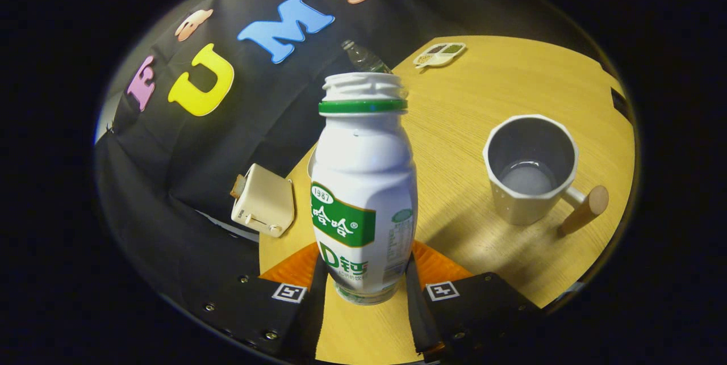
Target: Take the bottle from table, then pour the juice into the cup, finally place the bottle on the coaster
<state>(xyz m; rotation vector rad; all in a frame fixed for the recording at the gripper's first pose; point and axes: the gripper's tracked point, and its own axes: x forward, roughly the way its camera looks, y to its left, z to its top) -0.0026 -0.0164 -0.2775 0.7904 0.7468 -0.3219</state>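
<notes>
Nearest, the claw (pixel 363 291) holds the bottle (pixel 363 183), one finger pressed to each side of its lower body. The bottle is white with a green label and a green ring under its open, threaded neck; no cap is on it. It stands nearly upright between the fingers, and its base appears to hang a little above the wooden counter (pixel 483 104). Behind the bottle's base, on both sides of it, lies an orange coaster (pixel 440 265), partly hidden by the bottle and the fingers. To the right and a bit farther stands the cup (pixel 531 169), a pale faceted mug with a wooden handle pointing right; its inside looks grey, and whether it holds any liquid cannot be told. To the left, at the counter's edge, sits a small cream toaster (pixel 264 206) with a slice in it. Far off, a clear plastic bottle (pixel 363 58) shows just beyond the white bottle's neck, and a small divided dish (pixel 440 54) lies at the far edge of the counter.
</notes>
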